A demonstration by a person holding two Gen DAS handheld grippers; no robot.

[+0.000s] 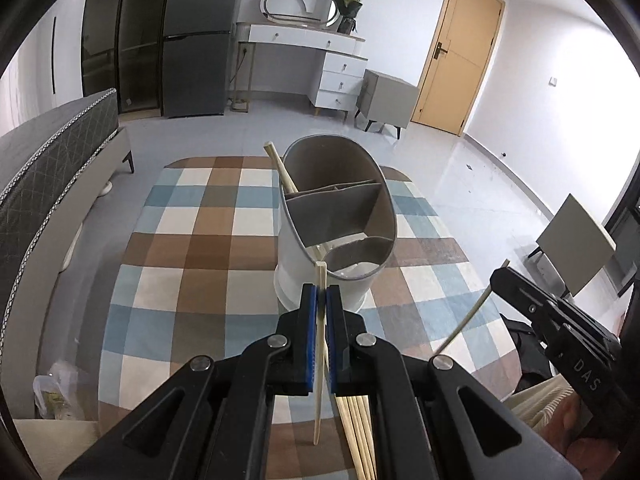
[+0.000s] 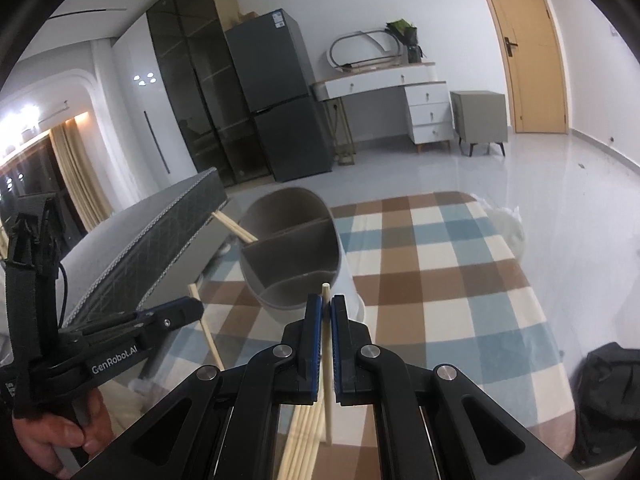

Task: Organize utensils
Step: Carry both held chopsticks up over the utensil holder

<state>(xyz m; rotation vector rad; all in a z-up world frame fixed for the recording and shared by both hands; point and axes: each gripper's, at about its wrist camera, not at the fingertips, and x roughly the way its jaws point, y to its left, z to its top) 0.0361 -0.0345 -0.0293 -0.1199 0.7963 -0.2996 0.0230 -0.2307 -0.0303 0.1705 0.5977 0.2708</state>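
A grey and white utensil holder [image 1: 332, 220] with dividers stands on the checked tablecloth; it also shows in the right wrist view [image 2: 292, 248]. A chopstick [image 1: 280, 170] leans in its far compartment. My left gripper [image 1: 321, 296] is shut on a chopstick [image 1: 319, 360], its tip at the holder's near rim. My right gripper [image 2: 326, 306] is shut on another chopstick [image 2: 327, 364], close to the holder's near side. Several loose chopsticks [image 1: 358, 436] lie on the table under the grippers. The right gripper also shows at the right of the left wrist view [image 1: 500, 280].
The table has a checked cloth [image 1: 192, 264]. A grey bed [image 1: 48, 168] stands to the left, a small side table [image 1: 576, 240] to the right. A fridge [image 2: 280, 96], a dresser [image 2: 400, 92] and a wooden door [image 2: 528, 48] stand across the room.
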